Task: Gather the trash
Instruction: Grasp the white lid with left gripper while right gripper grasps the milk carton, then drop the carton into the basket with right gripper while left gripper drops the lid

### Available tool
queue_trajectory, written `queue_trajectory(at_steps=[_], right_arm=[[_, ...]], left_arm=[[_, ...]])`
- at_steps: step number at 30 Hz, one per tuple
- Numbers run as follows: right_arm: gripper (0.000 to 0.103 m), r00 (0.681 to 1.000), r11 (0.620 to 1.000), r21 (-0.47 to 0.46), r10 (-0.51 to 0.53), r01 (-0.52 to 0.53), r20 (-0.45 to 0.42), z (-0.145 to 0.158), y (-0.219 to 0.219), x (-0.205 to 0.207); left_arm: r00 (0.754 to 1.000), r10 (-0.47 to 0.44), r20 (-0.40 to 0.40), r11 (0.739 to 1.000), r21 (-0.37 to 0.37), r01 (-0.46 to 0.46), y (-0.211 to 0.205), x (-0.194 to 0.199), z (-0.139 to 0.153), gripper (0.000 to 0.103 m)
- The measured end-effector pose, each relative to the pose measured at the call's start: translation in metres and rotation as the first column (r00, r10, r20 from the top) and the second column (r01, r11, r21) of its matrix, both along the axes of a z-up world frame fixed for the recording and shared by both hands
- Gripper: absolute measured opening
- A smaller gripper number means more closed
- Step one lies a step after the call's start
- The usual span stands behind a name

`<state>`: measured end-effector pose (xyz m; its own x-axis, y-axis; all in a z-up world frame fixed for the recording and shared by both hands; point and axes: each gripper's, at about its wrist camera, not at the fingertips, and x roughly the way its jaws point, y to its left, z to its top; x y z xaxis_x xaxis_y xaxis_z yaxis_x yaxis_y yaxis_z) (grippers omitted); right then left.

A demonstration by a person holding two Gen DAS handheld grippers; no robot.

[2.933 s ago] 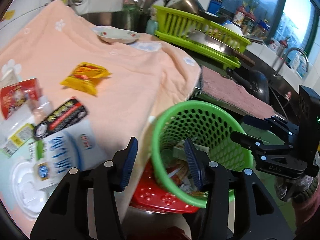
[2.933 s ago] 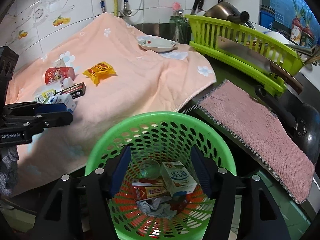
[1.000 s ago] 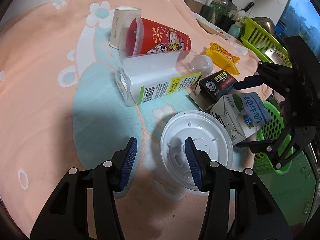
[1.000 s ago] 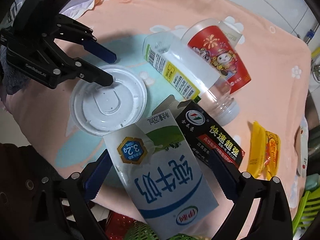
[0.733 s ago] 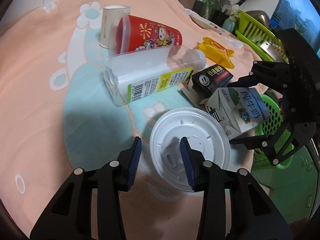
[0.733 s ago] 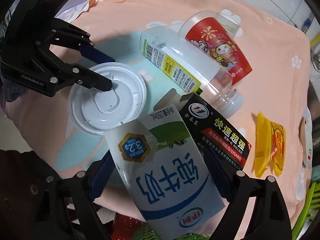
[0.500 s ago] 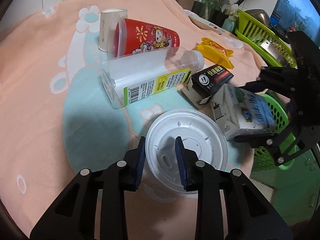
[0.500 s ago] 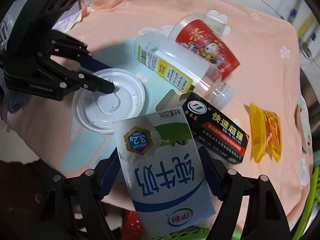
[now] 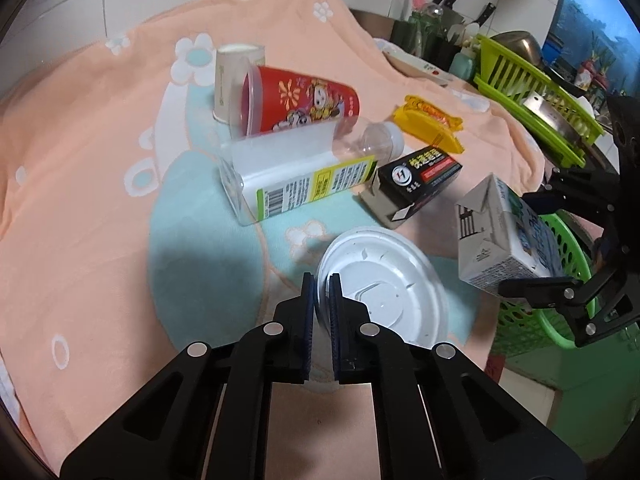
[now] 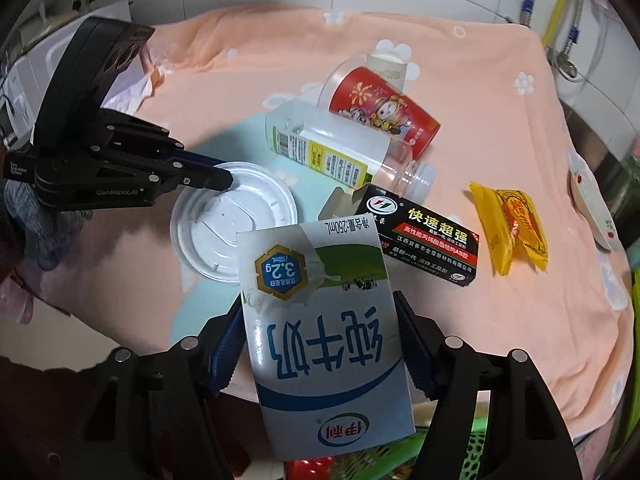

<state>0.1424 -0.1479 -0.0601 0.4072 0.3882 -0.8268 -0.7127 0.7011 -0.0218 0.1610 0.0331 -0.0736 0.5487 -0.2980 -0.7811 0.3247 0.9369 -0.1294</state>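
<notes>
- Two pickups underway: left gripper (image 9: 322, 286) pinched tight on white lid (image 9: 384, 288) rim; right gripper (image 10: 318, 316) closing, pads gripping milk carton (image 10: 320, 320).
- Next, prob: carry both over to green basket (image 9: 560, 240), then let go.

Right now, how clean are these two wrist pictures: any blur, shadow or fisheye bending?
Left wrist view: sharp at the white lid, a dark shadow falls on the towel beside it, edges bend strongly. Right wrist view: milk carton crisp and close, black vignette in the corners.
</notes>
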Motion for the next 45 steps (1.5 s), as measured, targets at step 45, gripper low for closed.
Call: queue_trajectory(at_steps=[45], right_arm=[[0.077,0.712,0.709,0.073,-0.693,0.701,-0.110,-0.053,-0.236,-0.104]], left_arm=[[0.932,-0.357,0.065,0.922,-0.137,0.363,-0.189,-0.032,0.044,0.004]])
